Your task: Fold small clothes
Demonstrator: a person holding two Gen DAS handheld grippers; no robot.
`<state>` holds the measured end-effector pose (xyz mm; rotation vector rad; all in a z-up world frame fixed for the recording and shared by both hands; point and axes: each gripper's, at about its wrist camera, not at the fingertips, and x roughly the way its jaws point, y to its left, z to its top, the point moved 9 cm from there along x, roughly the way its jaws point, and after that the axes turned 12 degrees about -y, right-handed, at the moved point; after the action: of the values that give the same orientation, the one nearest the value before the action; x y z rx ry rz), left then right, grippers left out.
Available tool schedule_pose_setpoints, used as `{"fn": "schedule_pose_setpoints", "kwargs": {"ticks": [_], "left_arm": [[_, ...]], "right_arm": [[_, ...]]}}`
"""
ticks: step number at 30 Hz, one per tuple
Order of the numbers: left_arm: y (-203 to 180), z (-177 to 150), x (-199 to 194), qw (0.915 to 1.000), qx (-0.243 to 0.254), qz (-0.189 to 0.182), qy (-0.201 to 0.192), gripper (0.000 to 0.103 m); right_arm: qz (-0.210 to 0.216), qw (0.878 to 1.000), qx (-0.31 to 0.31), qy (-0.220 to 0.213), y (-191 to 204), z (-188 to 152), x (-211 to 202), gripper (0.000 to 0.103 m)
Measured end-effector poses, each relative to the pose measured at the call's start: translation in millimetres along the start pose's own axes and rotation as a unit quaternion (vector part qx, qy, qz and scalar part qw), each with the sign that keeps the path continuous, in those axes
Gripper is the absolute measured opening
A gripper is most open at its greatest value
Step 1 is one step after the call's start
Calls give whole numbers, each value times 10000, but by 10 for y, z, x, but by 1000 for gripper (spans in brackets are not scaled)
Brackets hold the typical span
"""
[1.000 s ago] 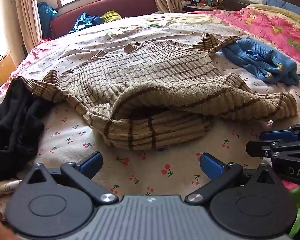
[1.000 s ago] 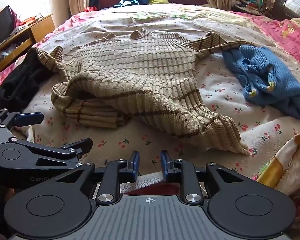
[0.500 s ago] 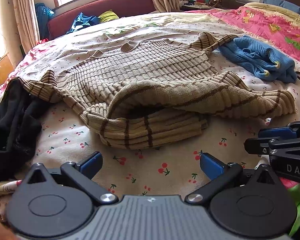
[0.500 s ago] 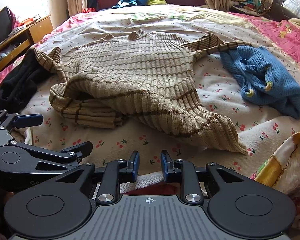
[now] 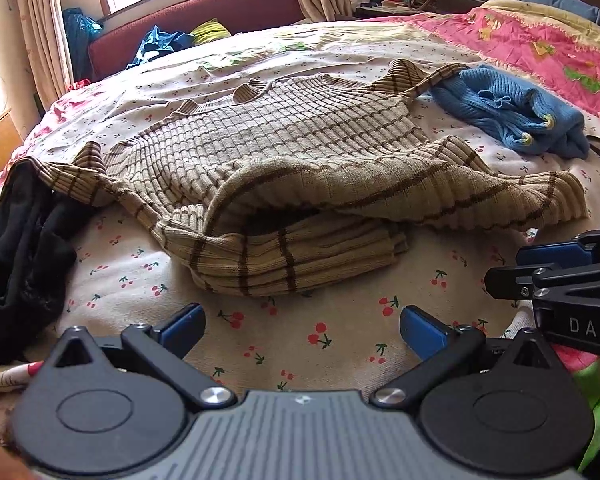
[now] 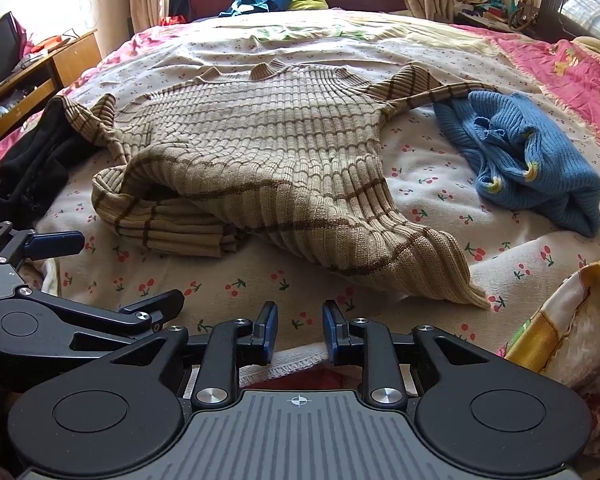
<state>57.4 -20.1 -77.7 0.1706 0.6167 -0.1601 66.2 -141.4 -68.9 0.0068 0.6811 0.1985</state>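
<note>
One fold at most started: striped beige sweater lies mid-frame on the bed, hem bunched and partly doubled over, sleeves out to both sides. Blue knit at right looks unfolded; black garment heaped at left. Left claw spread, empty. Right claw narrowly apart, opening, empty.

Rumpled beige brown-striped sweater, flat on cherry-print bed.
</note>
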Motion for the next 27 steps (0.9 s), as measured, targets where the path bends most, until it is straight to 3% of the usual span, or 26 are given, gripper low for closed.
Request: {"fn": "schedule_pose_setpoints", "kwargs": {"ticks": [27], "left_arm": [[-5,-42,39,9999,-15,-37,117,103]], "right_arm": [[-46,10000,-26,-23,-12,-5,13,28]]}}
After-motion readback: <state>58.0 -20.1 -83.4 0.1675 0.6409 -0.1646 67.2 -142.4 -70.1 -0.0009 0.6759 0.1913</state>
